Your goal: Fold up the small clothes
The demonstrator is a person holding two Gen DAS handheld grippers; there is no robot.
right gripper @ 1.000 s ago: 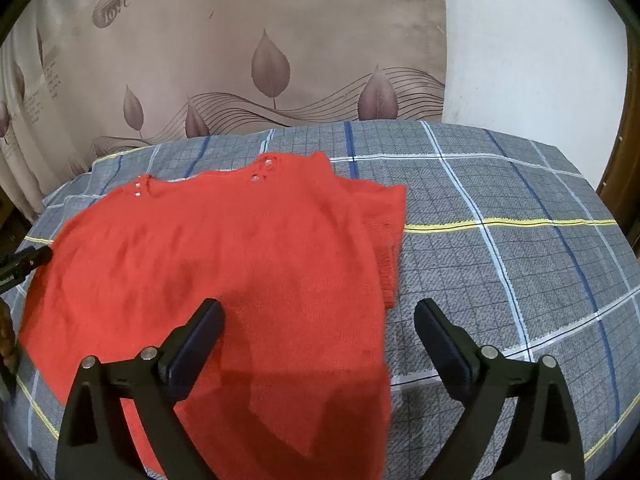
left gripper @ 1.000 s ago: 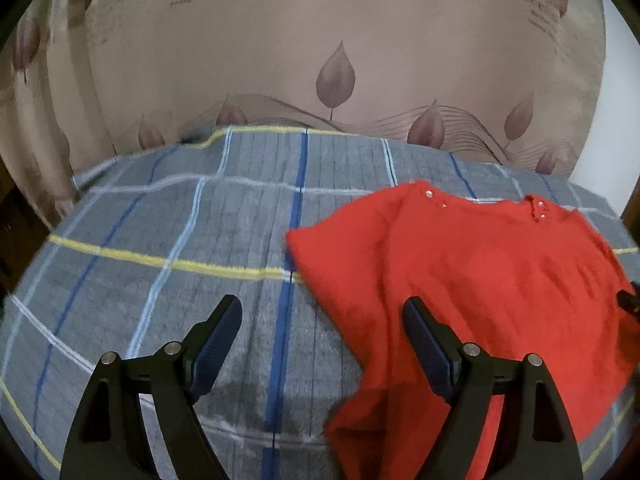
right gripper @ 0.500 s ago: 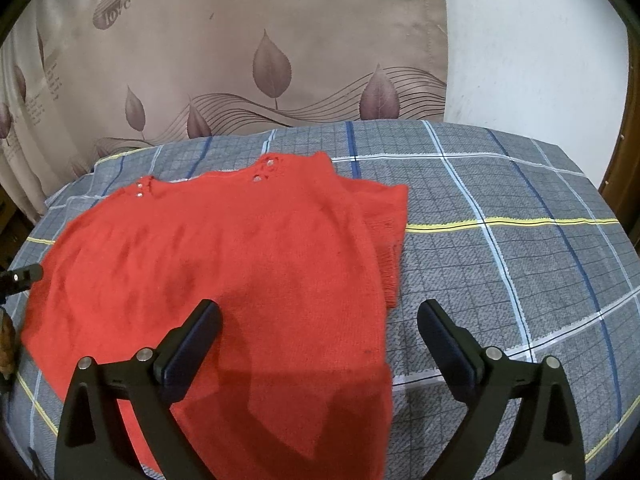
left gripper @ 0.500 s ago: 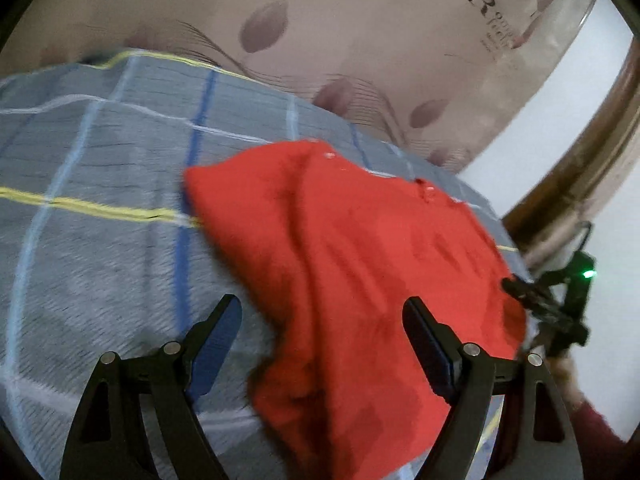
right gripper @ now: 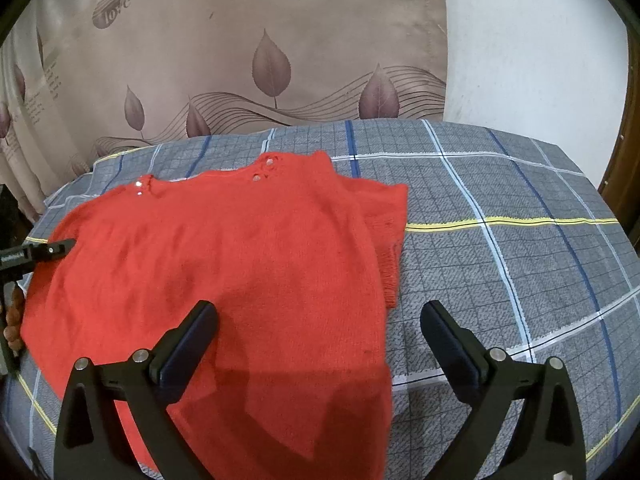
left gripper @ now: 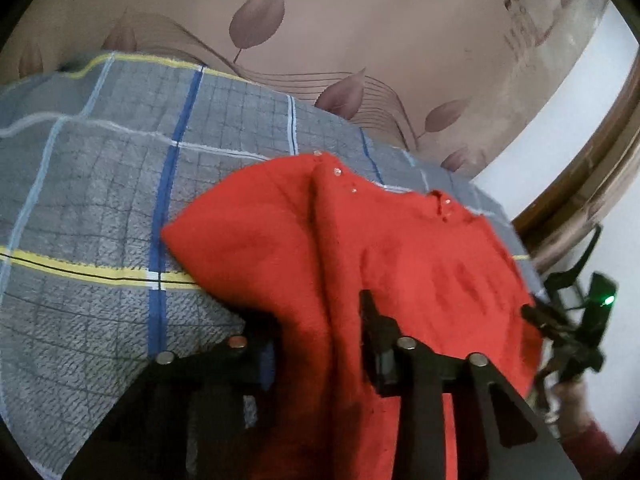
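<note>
A small red knit sweater [right gripper: 240, 264] lies spread on a grey plaid bedspread [right gripper: 500, 264], neckline with small shiny buttons toward the far side. My left gripper [left gripper: 320, 328] is shut on the sweater's left side [left gripper: 312, 280], a bunched fold of red knit rising between the jaws. In the right wrist view the left gripper's tip [right gripper: 52, 250] shows at the sweater's left edge. My right gripper [right gripper: 318, 320] is open and empty, hovering just above the sweater's lower right part. In the left wrist view the right gripper [left gripper: 560, 320] shows at the far right.
A beige curtain with leaf prints [right gripper: 272, 64] hangs behind the bed. A white wall [right gripper: 532, 48] and a wooden frame [left gripper: 592, 168] stand to the right. Bare bedspread lies right of the sweater and at the left in the left wrist view [left gripper: 80, 200].
My left gripper moved in onto the sweater's left side and closed on it, lifting a fold. My right gripper stayed open and nearly still.
</note>
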